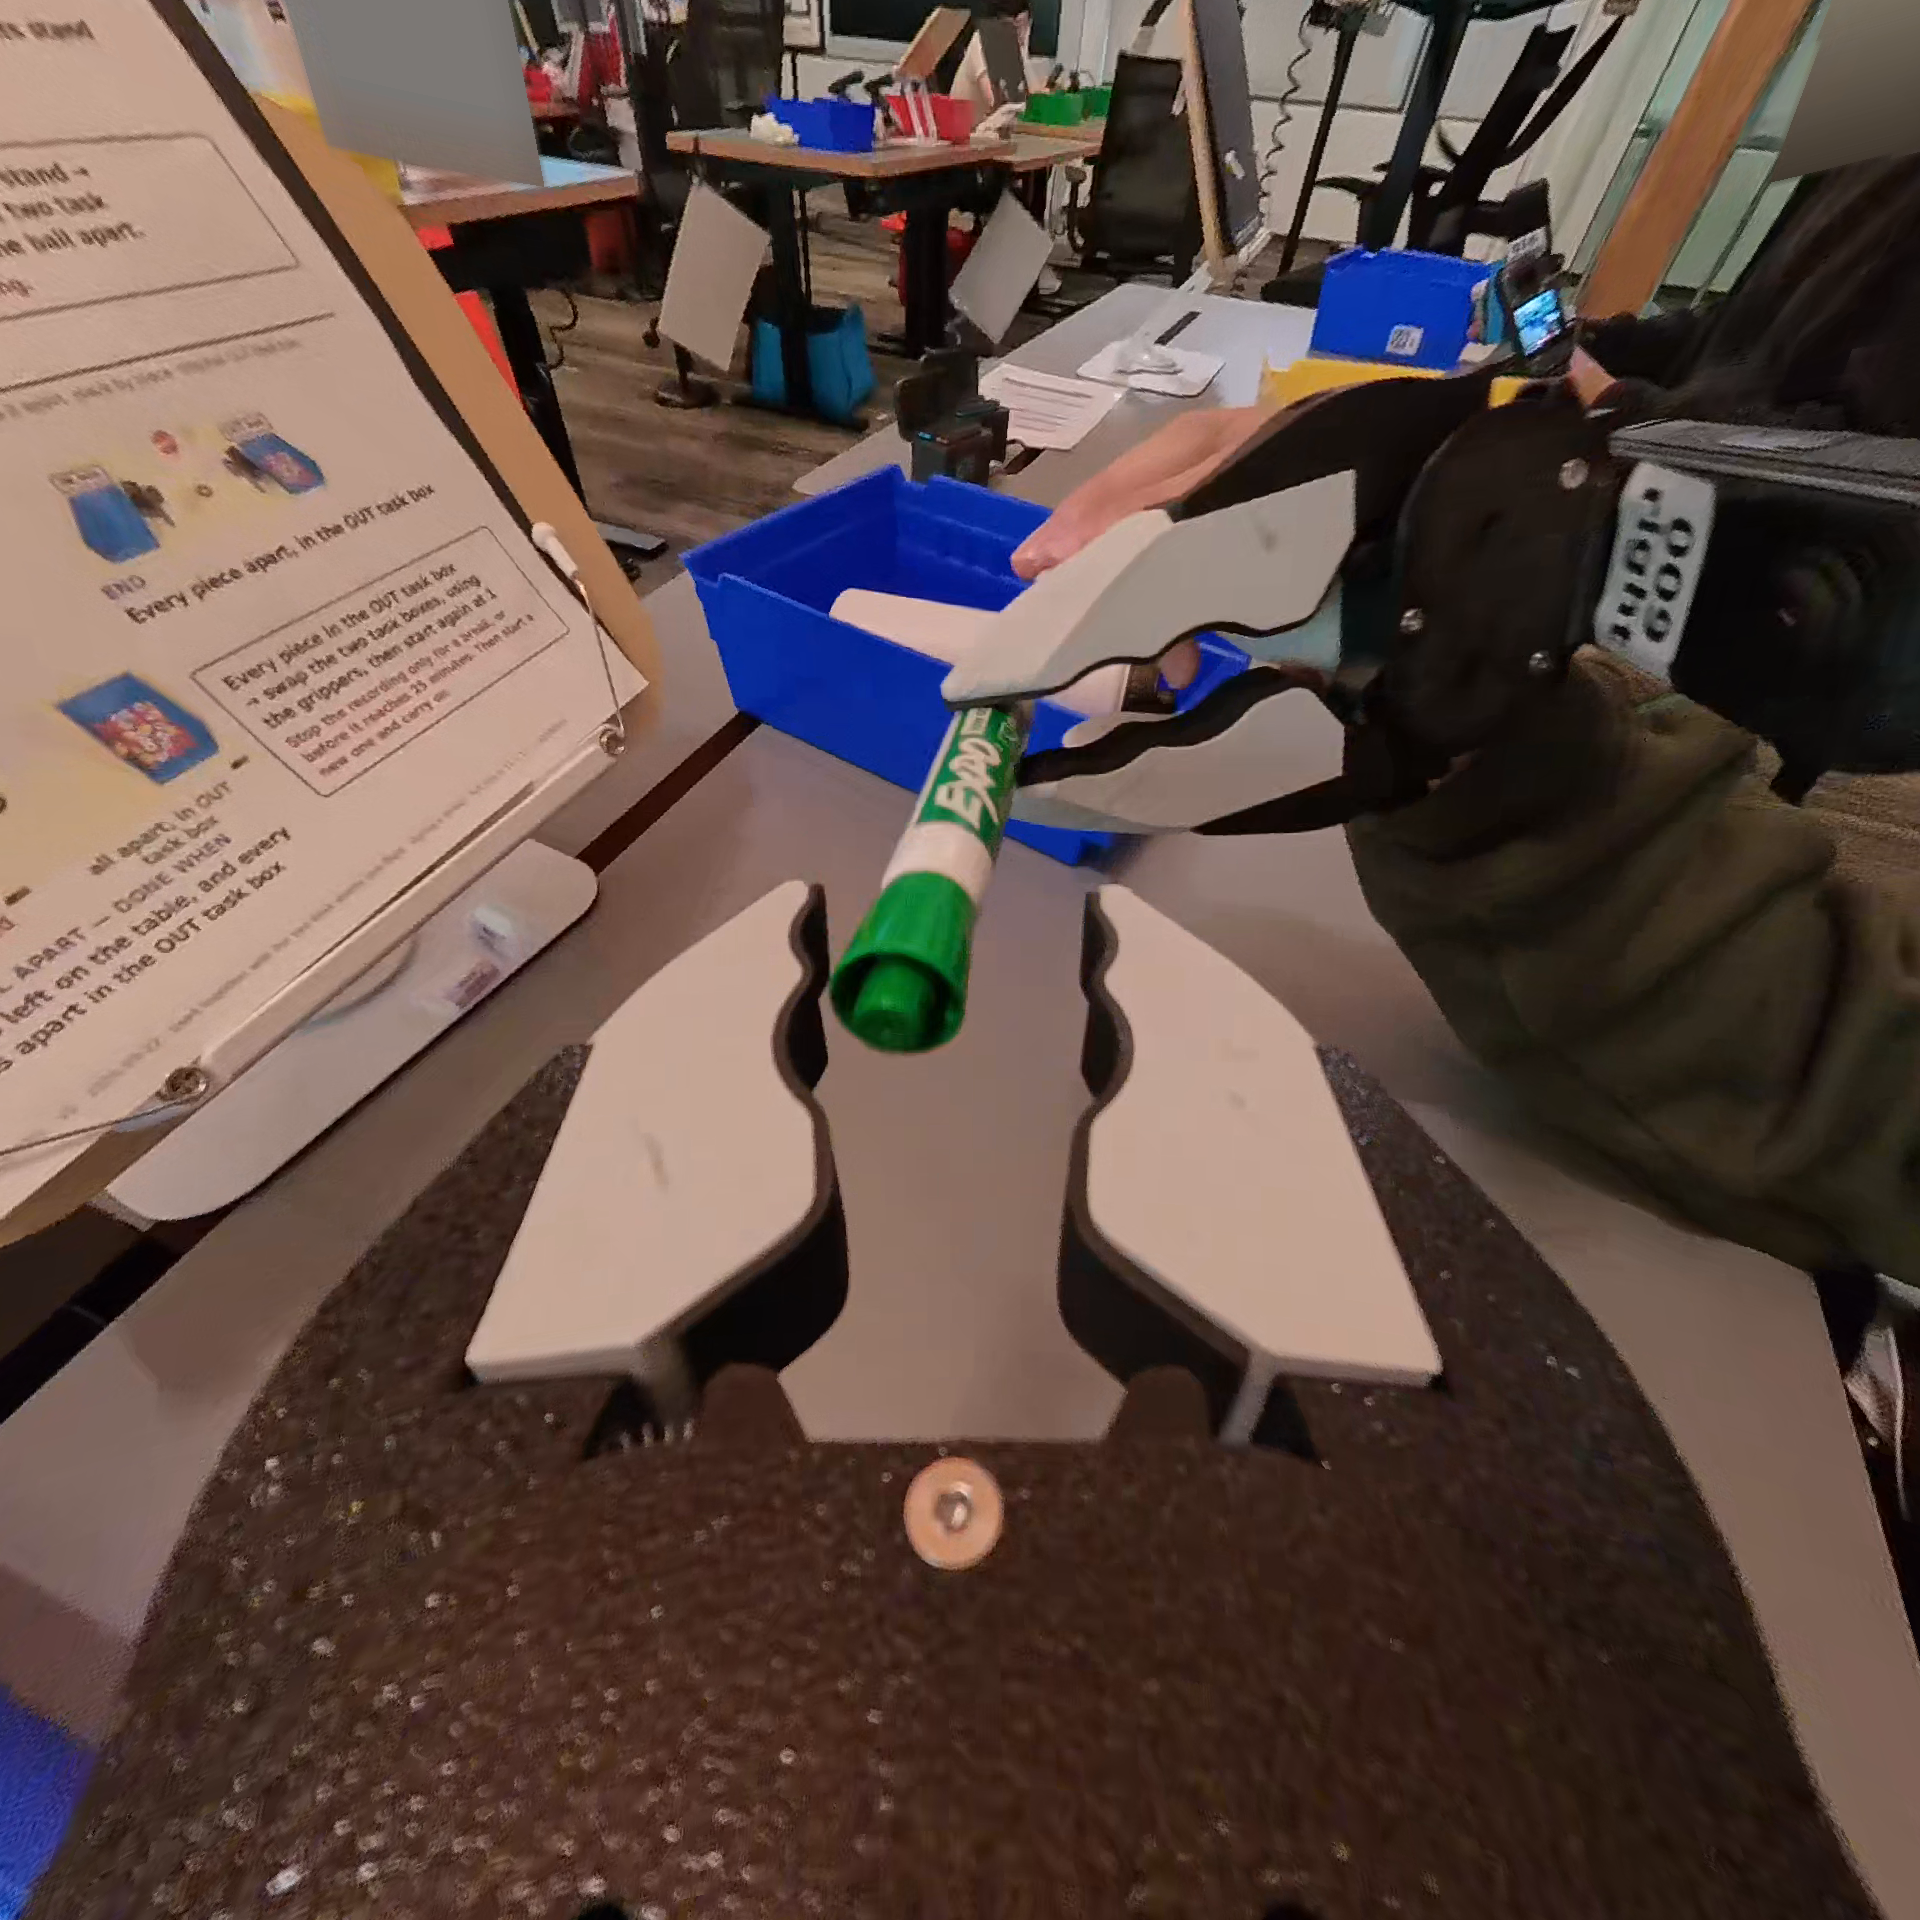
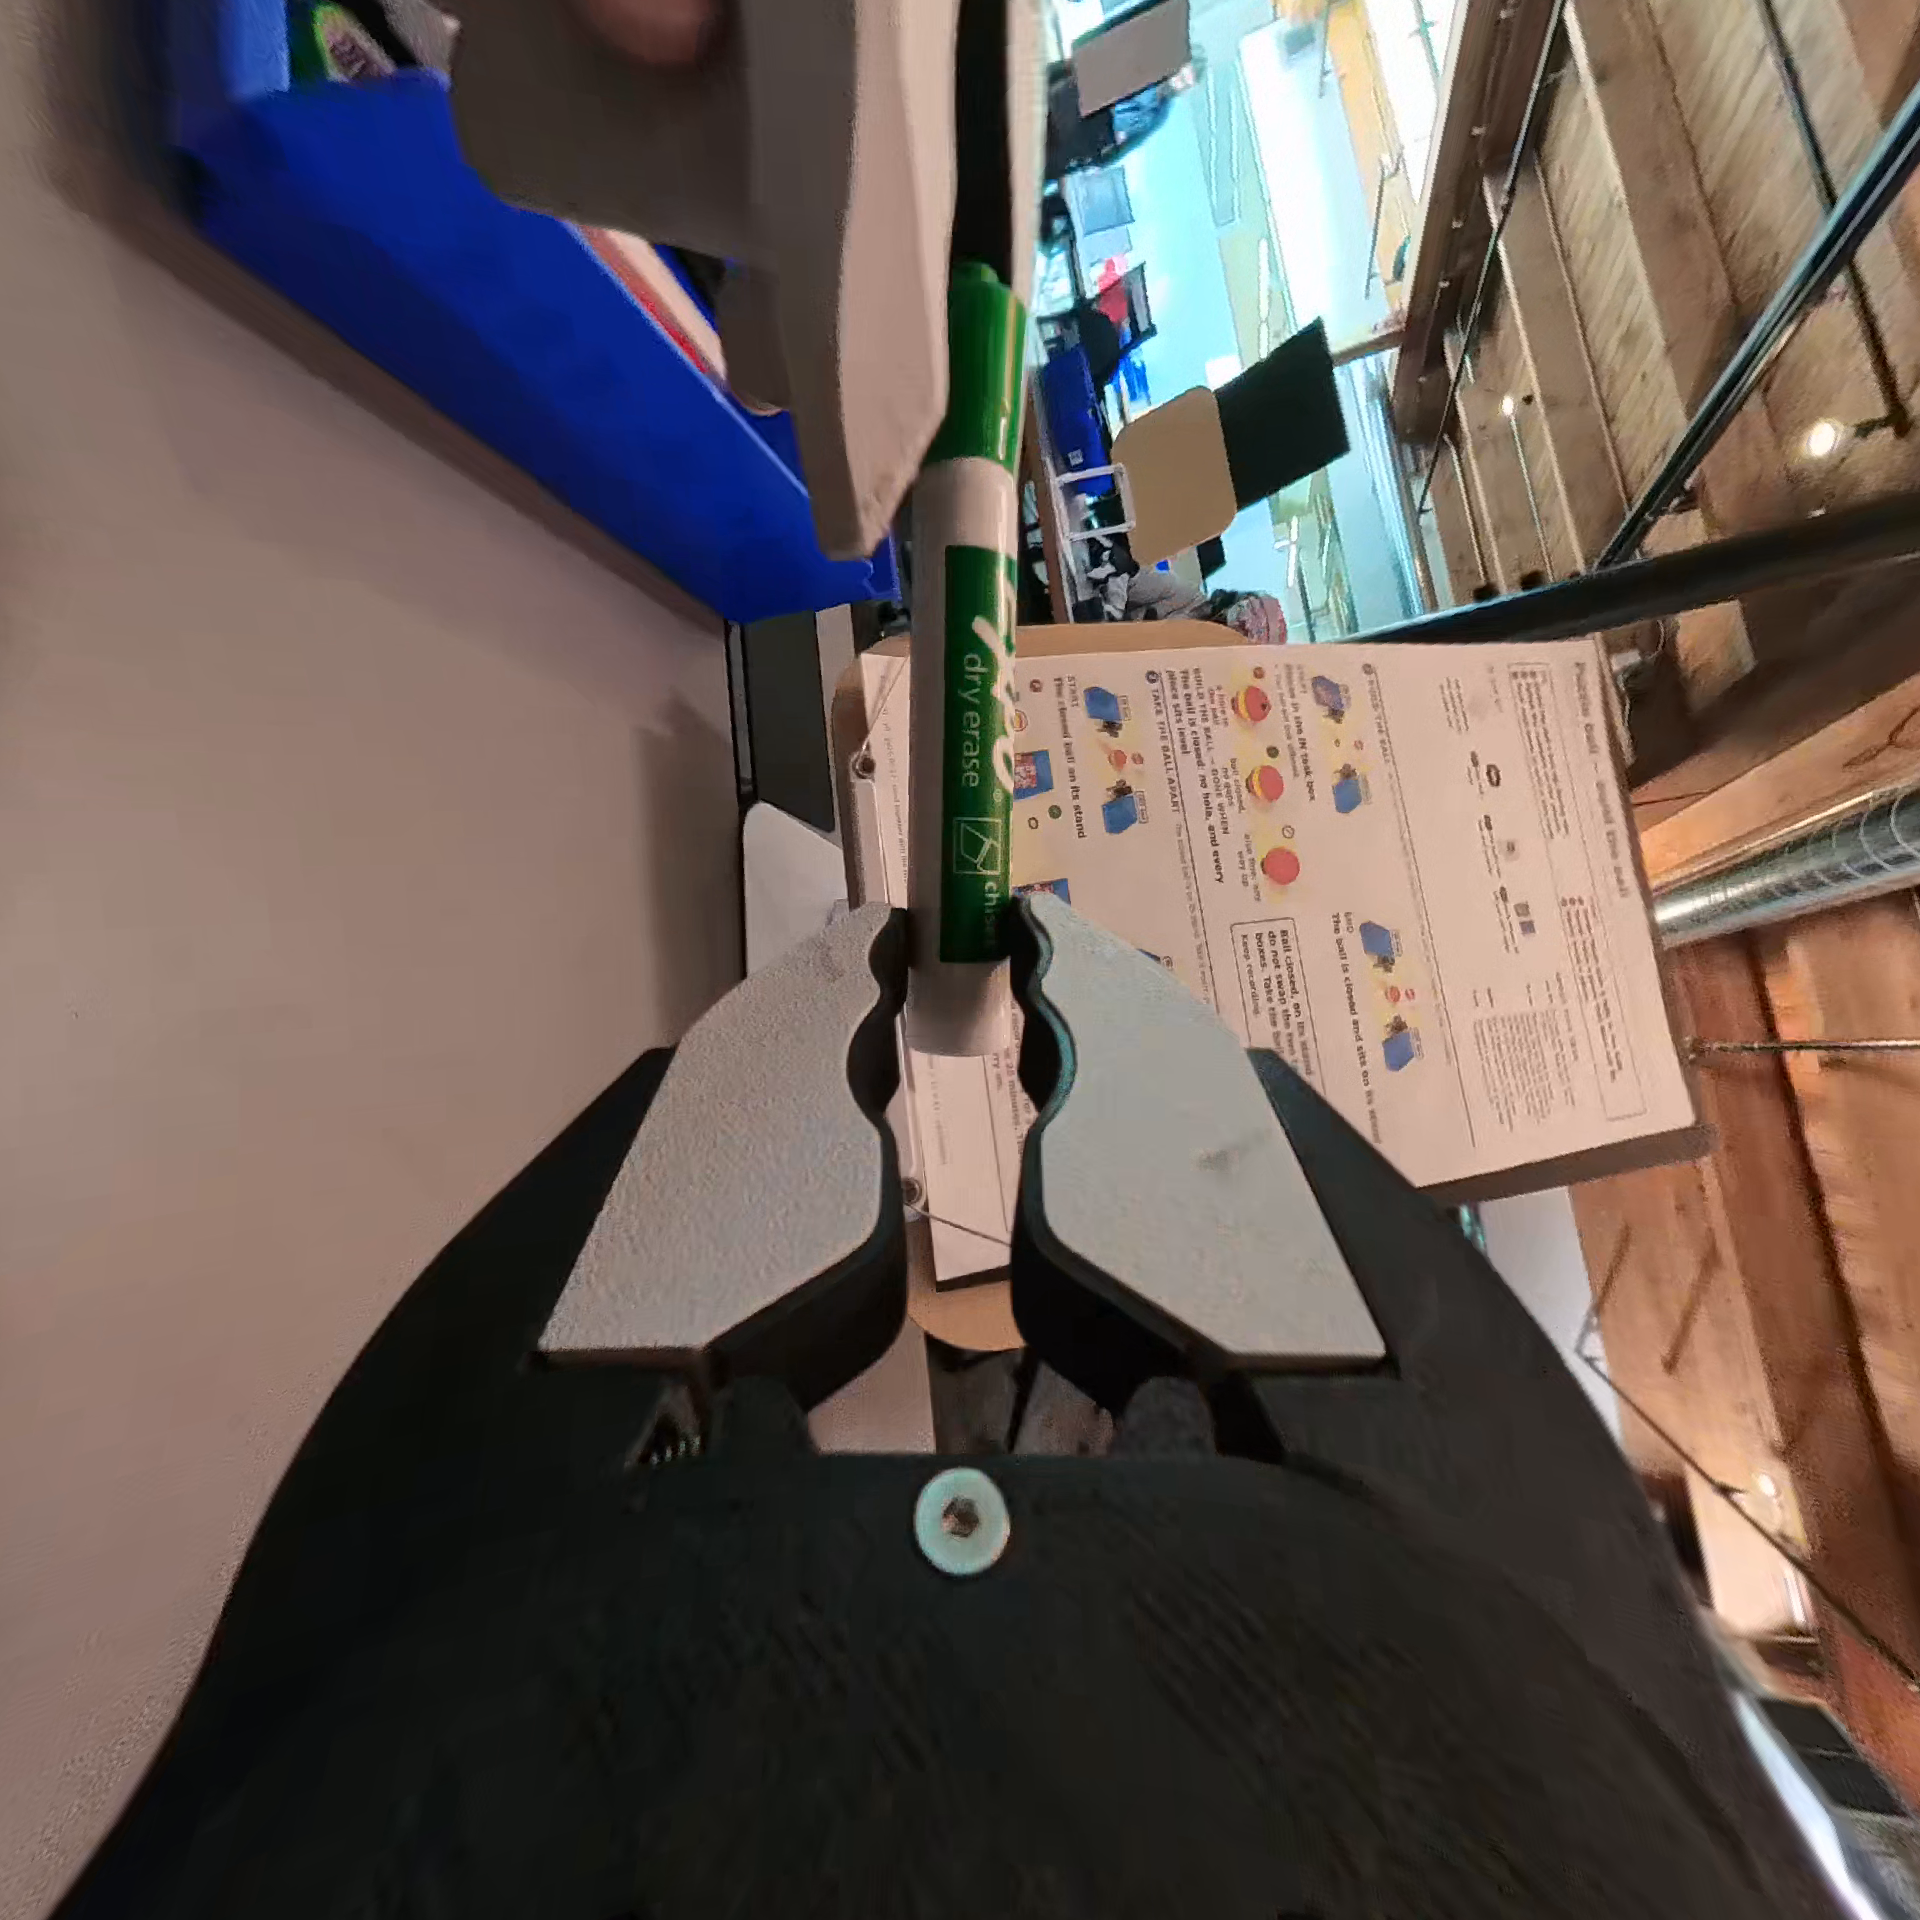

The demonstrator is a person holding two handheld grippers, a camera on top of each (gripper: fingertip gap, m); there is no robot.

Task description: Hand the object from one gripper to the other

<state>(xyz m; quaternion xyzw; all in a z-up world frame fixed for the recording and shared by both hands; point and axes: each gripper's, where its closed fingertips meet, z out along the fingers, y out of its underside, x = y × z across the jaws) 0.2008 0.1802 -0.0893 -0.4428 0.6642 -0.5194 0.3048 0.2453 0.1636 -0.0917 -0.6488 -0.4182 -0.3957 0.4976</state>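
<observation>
A green-capped dry-erase marker (image 1: 940, 852) hangs above the grey table (image 1: 1558, 1299). My right gripper (image 1: 992, 727) comes in from the right and is shut on the marker's white rear end. In the right wrist view, the same gripper (image 2: 956, 966) clamps the barrel (image 2: 961, 727). My left gripper (image 1: 951, 914) is open. The marker's green cap (image 1: 899, 987) sits between its fingertips, close to the left finger with a gap on the right. A grey finger (image 2: 831, 312) of the left gripper shows beside the cap in the right wrist view.
A blue bin (image 1: 821, 665) holding a white object stands just behind the marker. It also shows in the right wrist view (image 2: 468, 312). An instruction sheet on a stand (image 1: 260, 623) is at the left. A hand and an olive sleeve (image 1: 1610, 935) hold the right gripper. Tip to tip, the grippers are about 6 cm apart.
</observation>
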